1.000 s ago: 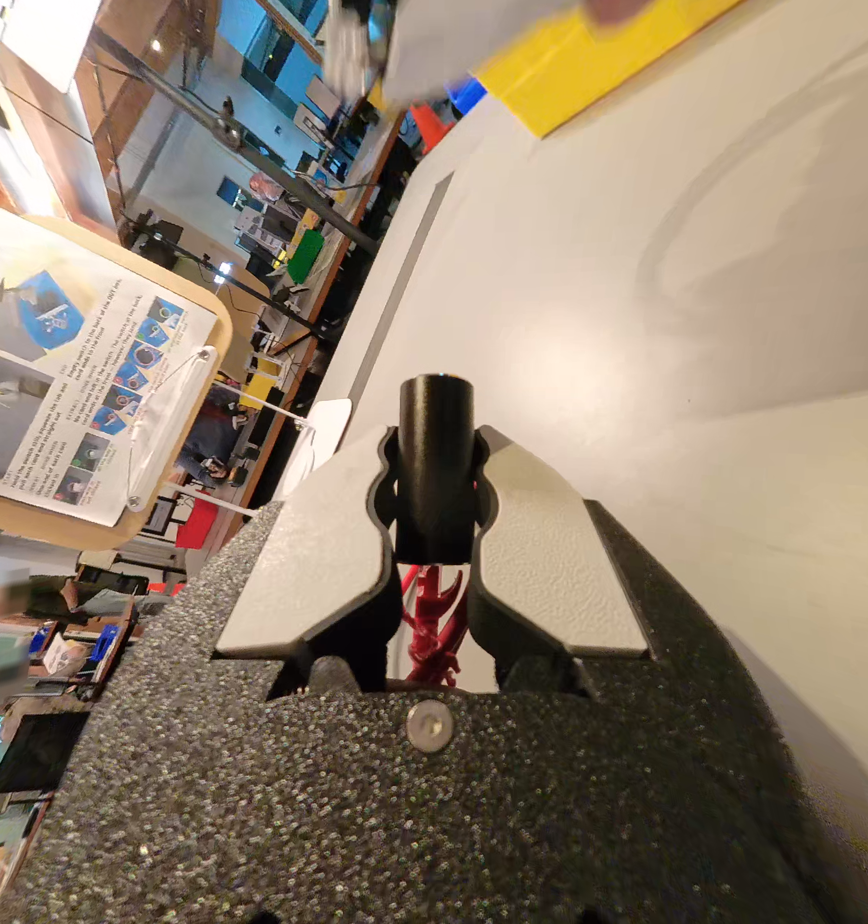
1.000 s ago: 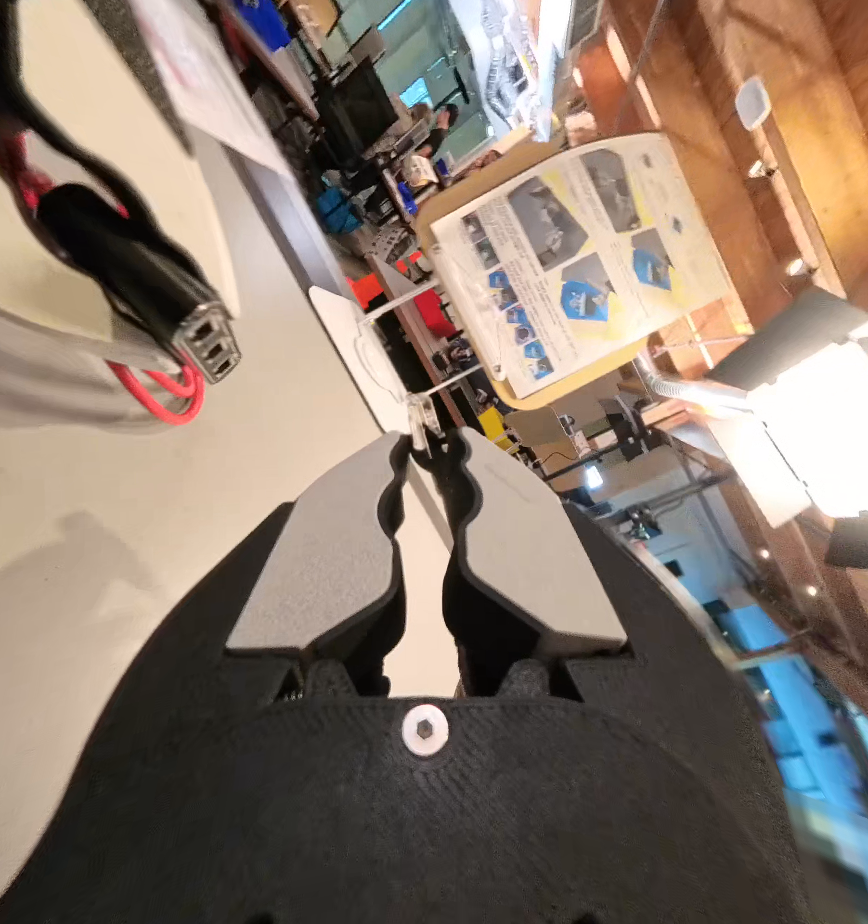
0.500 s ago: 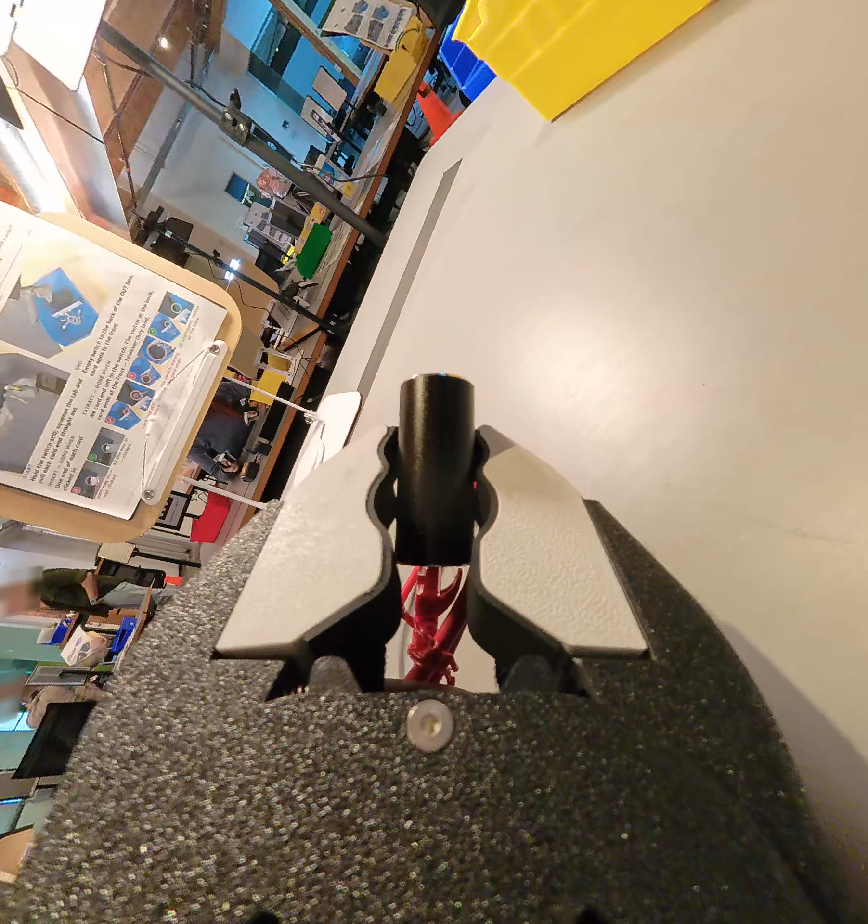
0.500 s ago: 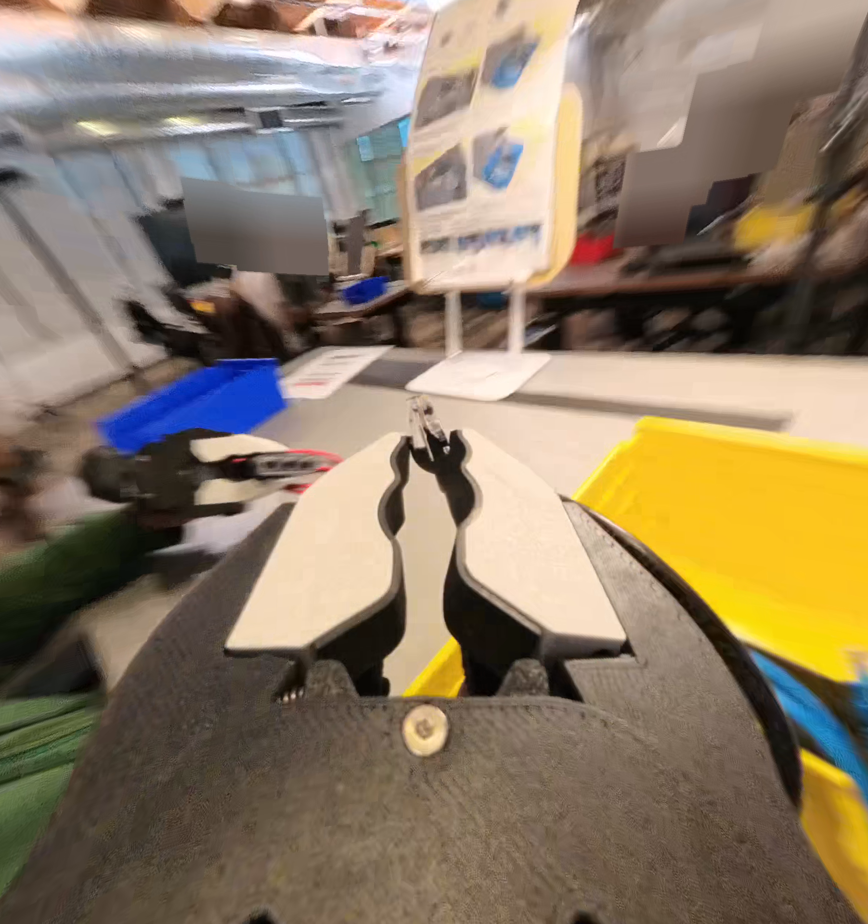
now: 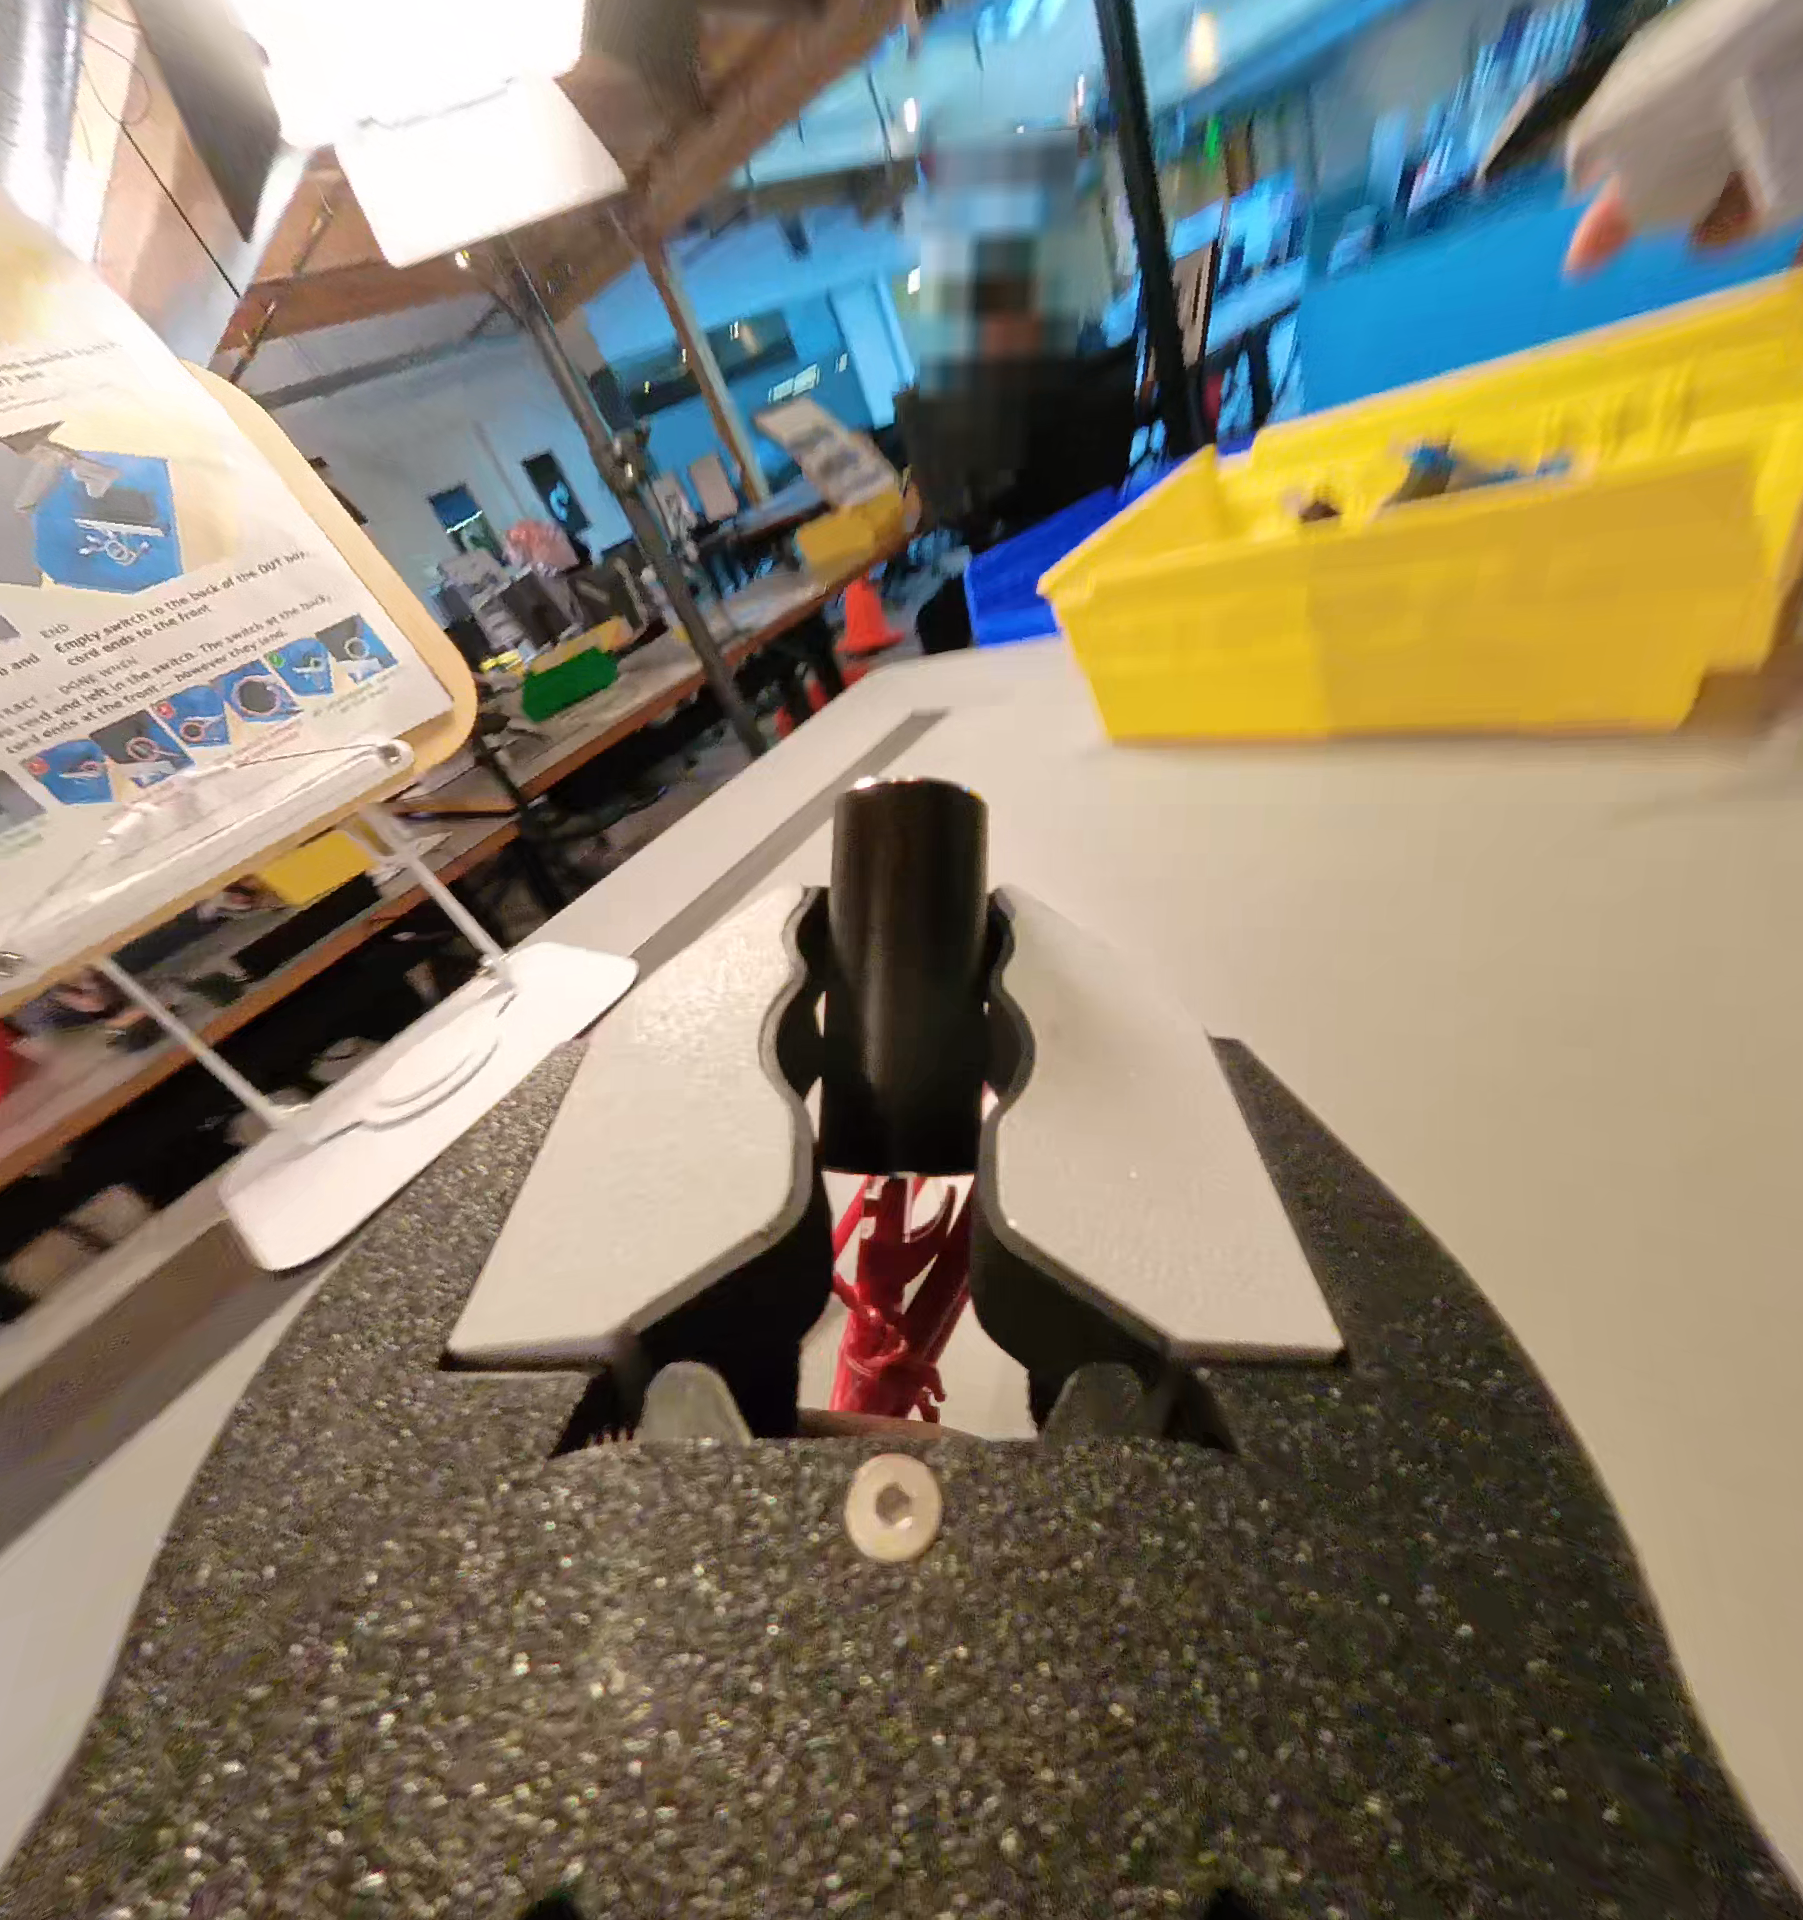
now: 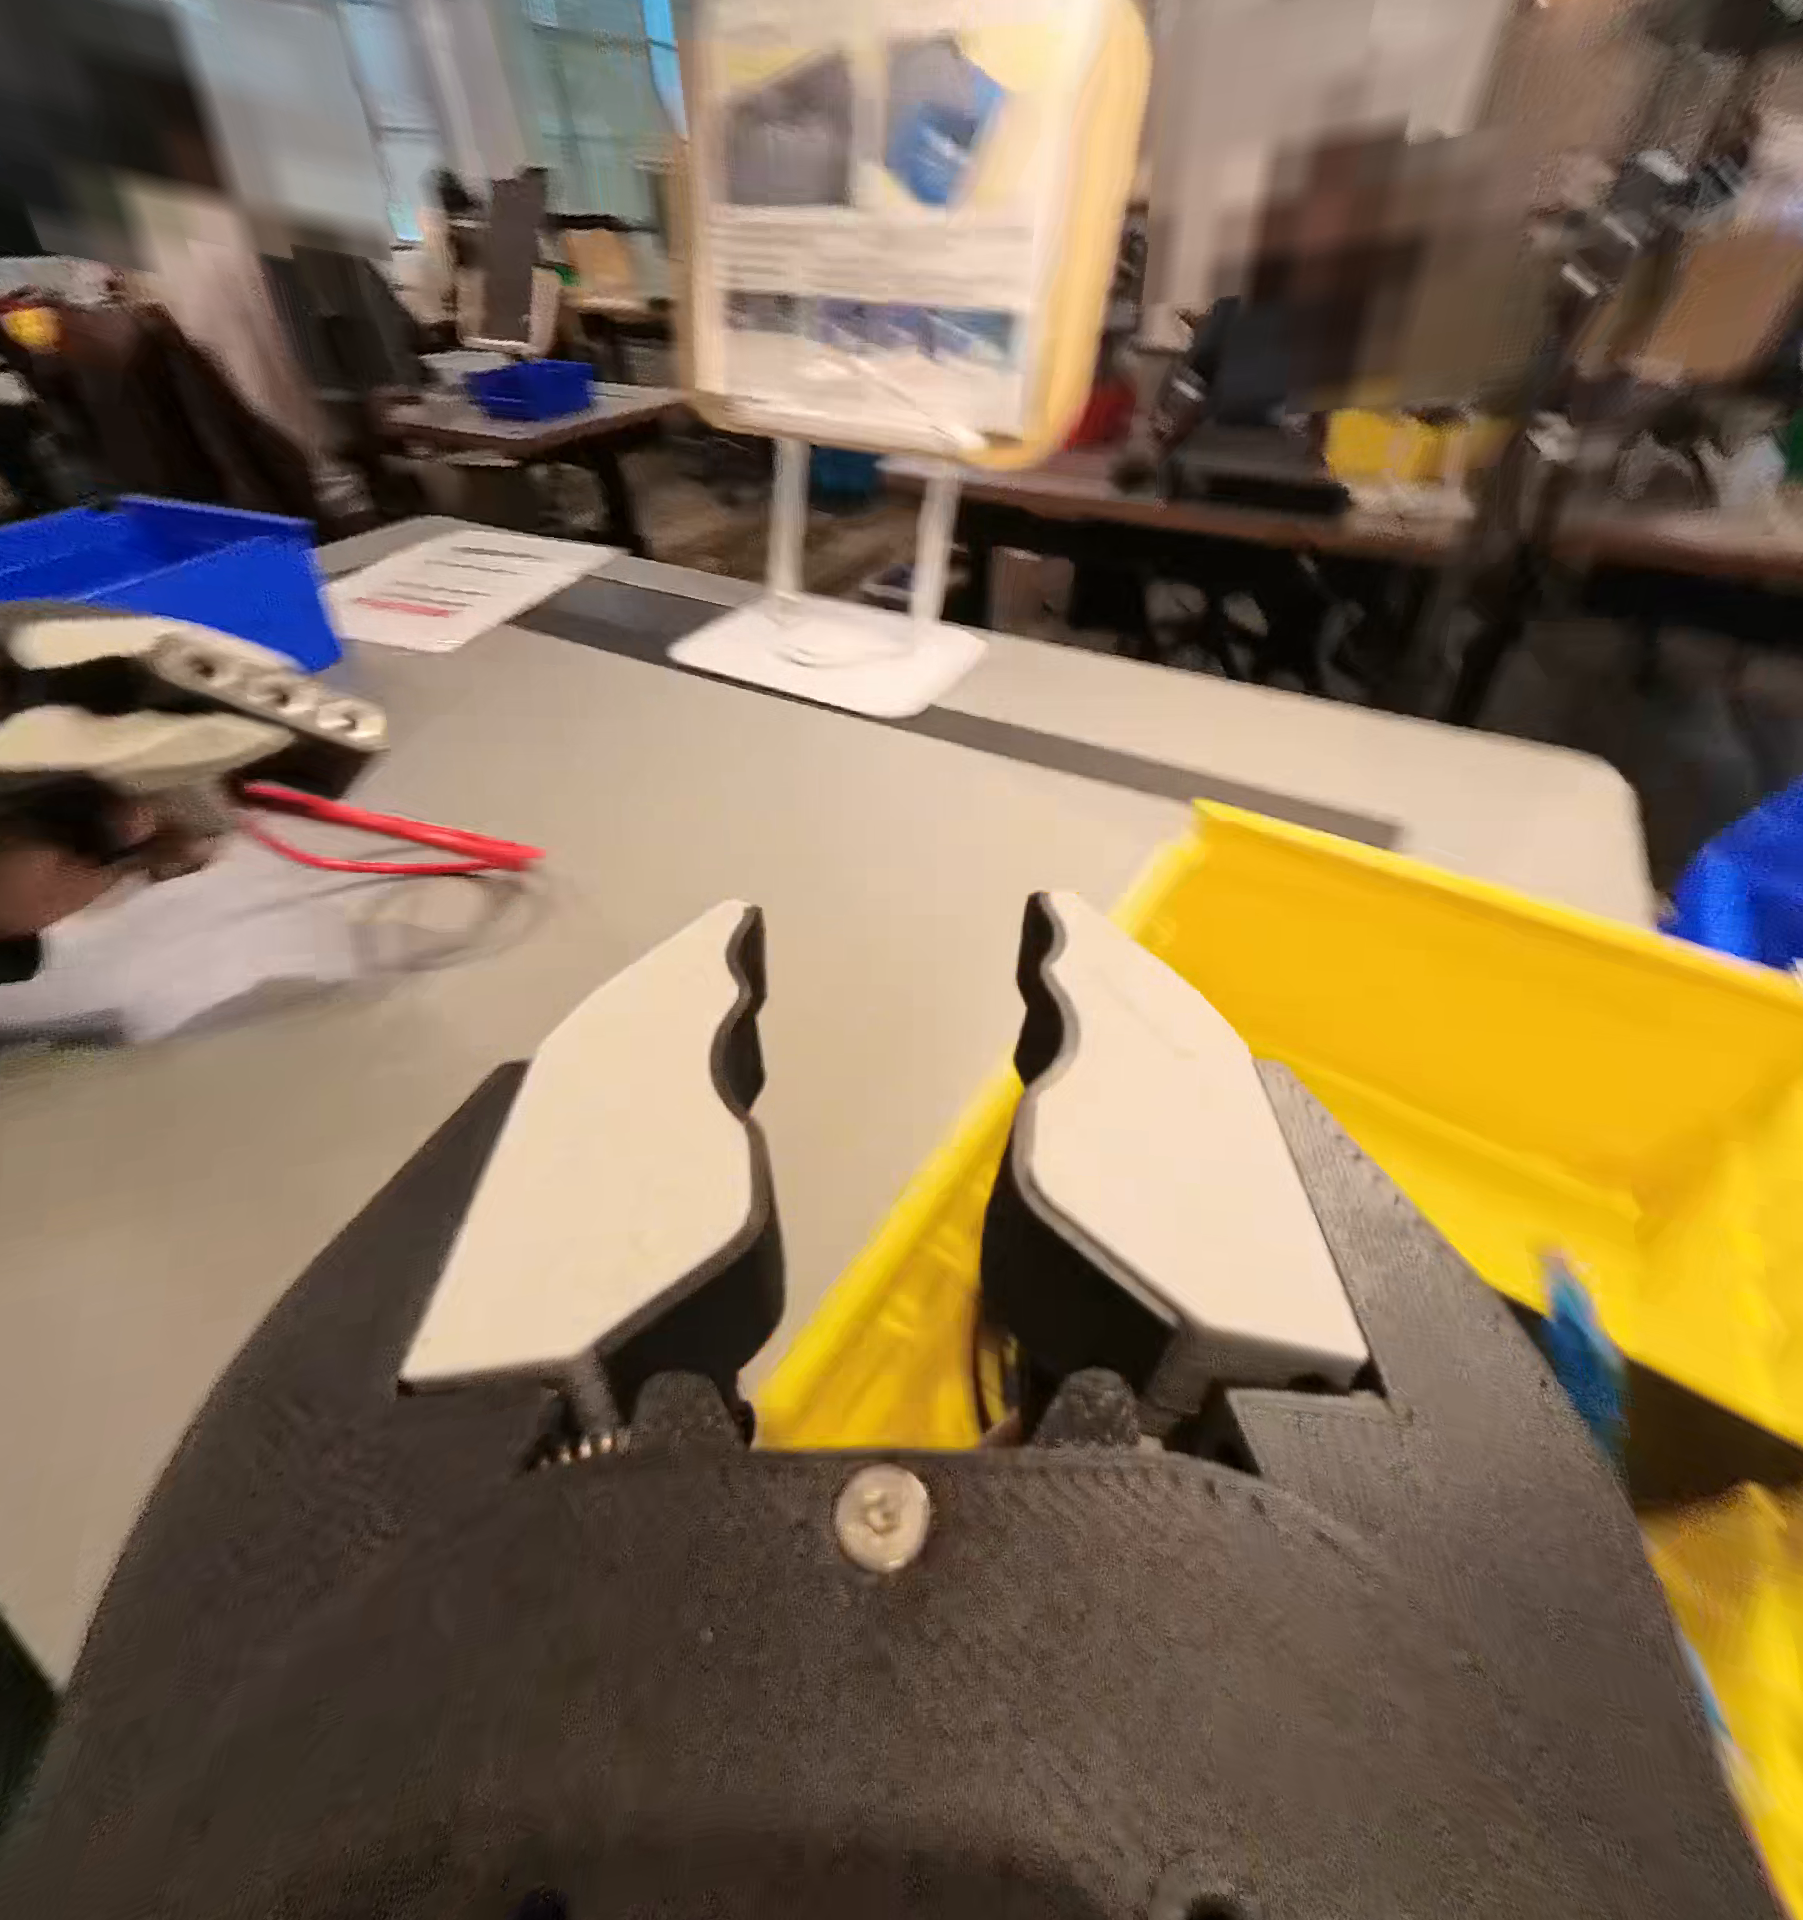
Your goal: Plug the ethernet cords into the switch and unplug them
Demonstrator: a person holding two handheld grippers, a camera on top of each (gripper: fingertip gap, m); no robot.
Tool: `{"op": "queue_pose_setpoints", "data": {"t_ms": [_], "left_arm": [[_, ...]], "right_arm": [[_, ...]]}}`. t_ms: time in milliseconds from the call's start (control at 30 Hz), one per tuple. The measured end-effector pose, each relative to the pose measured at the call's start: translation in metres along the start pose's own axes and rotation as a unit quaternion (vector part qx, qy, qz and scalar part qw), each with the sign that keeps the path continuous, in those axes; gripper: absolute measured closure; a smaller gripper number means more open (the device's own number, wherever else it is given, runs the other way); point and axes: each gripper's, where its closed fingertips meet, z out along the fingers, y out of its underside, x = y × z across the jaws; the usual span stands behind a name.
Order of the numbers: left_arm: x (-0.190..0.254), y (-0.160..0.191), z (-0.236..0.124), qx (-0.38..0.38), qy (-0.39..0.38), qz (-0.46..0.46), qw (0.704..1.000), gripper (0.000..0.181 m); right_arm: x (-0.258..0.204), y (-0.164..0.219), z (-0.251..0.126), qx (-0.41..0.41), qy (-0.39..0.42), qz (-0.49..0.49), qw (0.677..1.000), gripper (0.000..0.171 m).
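My left gripper [image 5: 902,997] is clamped on the black ethernet switch [image 5: 902,977], which stands end-on between its fingers above the grey table [image 5: 1448,1039], red ethernet cords [image 5: 892,1309] bunched beneath it in the gap behind the jaws; seen from my right wrist view the same switch [image 6: 273,707] shows a row of ports along its face, with a red cord [image 6: 398,842] trailing from below it toward the tabletop; whether any cord is seated in a port I cannot tell through the blur. My right gripper [image 6: 889,966] has its fingers spread apart and empty, poised above the near edge of a yellow bin [image 6: 1448,1049]; I judge this a pause between cords, one hand steadying the switch while the other goes for a plug; the next move calls for pinching a connector cleanly by its body and lining it up square with a port. The table [image 6: 772,831] is pale grey with a dark seam across it; on it stand a blue bin [image 6: 159,571], a printed sheet [image 6: 461,592] and an instruction board on a white stand [image 6: 855,343]; behind lie busy workshop benches, a blurred-out figure, and bright overhead lamps.
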Motion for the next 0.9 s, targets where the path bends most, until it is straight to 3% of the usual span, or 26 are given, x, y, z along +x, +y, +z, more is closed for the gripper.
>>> {"op": "queue_pose_setpoints", "data": {"t_ms": [167, 267, 333, 433, 567, 600, 733, 900], "left_arm": [[0.004, -0.036, -0.013, 0.124, 0.069, -0.142, 0.98, 0.155], [0.013, -0.05, -0.023, 0.179, 0.127, -0.192, 0.956, 0.154], [0.018, -0.053, -0.027, 0.197, 0.153, -0.211, 0.945, 0.154], [0.025, -0.057, -0.028, 0.21, 0.198, -0.242, 0.926, 0.154], [0.045, -0.057, -0.023, 0.207, 0.256, -0.272, 0.904, 0.154], [0.05, -0.054, -0.021, 0.196, 0.259, -0.265, 0.908, 0.154], [0.061, -0.047, -0.021, 0.134, 0.277, -0.208, 0.928, 0.153], [0.066, -0.02, -0.023, 0.016, 0.253, -0.04, 0.967, 0.141]], "right_arm": [[-0.147, 0.0, 0.068, 0.006, -0.186, -0.094, 0.978, 0.128], [-0.201, 0.024, 0.125, -0.01, -0.261, -0.141, 0.955, 0.122], [-0.229, 0.03, 0.148, 0.015, -0.329, -0.105, 0.938, 0.117], [-0.256, 0.036, 0.155, 0.016, -0.42, 0.005, 0.908, 0.118], [-0.27, 0.048, 0.149, 0.053, -0.433, -0.038, 0.899, 0.133], [-0.271, 0.044, 0.143, 0.073, -0.435, -0.051, 0.896, 0.142], [-0.265, 0.044, 0.136, 0.083, -0.413, -0.116, 0.9, 0.144], [-0.257, 0.066, 0.133, 0.03, -0.408, -0.187, 0.893, 0.144]]}}
